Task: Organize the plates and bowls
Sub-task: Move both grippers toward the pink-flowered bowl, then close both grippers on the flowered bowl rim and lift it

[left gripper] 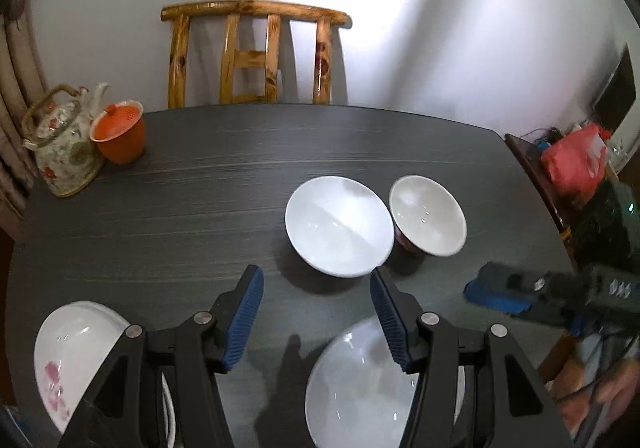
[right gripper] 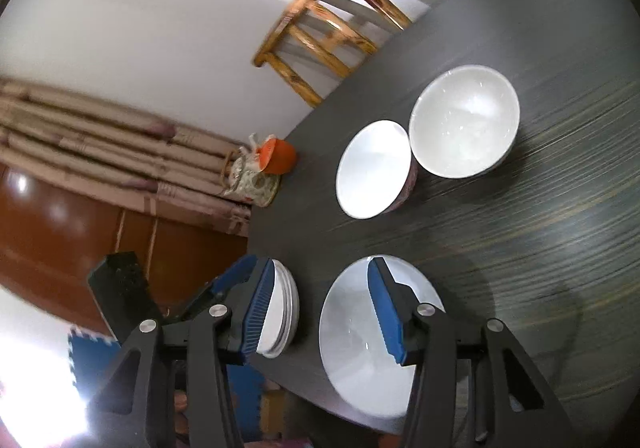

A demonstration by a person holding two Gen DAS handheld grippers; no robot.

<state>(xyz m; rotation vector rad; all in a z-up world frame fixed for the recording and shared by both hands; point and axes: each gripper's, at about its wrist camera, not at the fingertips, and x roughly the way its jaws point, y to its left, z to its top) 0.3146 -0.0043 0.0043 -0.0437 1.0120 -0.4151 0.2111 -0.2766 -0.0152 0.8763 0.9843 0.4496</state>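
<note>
**Layout of the dark table**

In the left wrist view, two white ceramic bowls sat side by side mid-table, the wider bowl [left gripper: 339, 226] left of the smaller bowl [left gripper: 428, 215], rims nearly touching. Nearer the camera lay a white round plate [left gripper: 352, 388], and at the near left edge a stack of white plates with pink flowers [left gripper: 68, 360]. At the far left corner of the dark wood-grain table [left gripper: 180, 200] a floral ceramic teapot [left gripper: 60, 144] stood just beside an orange lidded cup [left gripper: 118, 136]. A wooden slat-backed chair [left gripper: 256, 52] stood behind the far edge.
</note>
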